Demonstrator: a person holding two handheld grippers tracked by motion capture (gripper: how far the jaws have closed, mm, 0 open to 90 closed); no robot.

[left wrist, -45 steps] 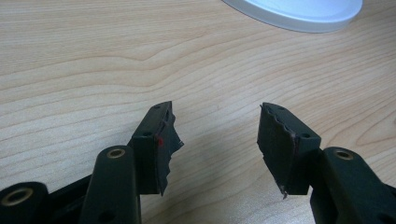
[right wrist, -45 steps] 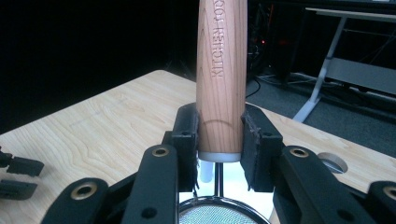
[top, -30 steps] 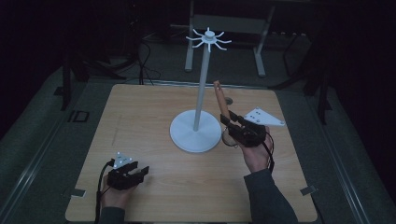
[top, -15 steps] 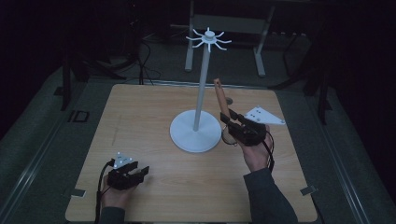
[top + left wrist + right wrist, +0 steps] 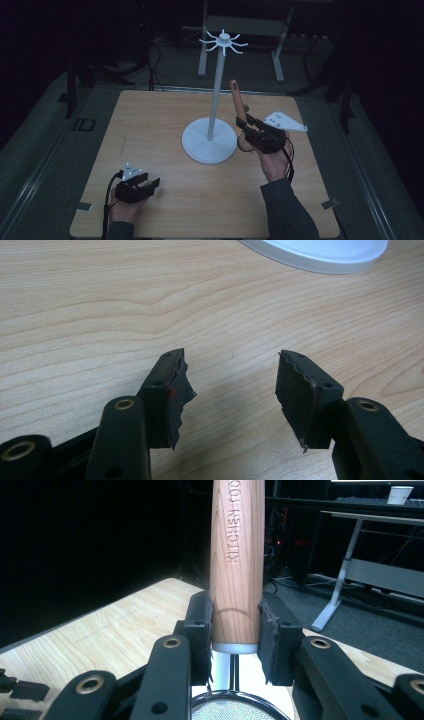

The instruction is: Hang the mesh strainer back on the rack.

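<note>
While the left gripper [image 5: 150, 184] stays low at the near left of the wooden table [image 5: 160, 125], jaws apart and empty, the right gripper [image 5: 234, 625] has barely shifted beside the white stand [image 5: 215, 100], clamped on a wooden-handled strainer [image 5: 239, 102] (handle upright, mesh mostly hidden below the jaws). Beyond, the room is dark, with desk legs [image 5: 281, 55] faintly visible.

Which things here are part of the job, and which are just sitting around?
In play: wooden-handled strainer clamped in the right gripper; white hook stand, probably its hanging place.
Idle: left gripper, open over the bare table; grey desk frame behind.
</note>
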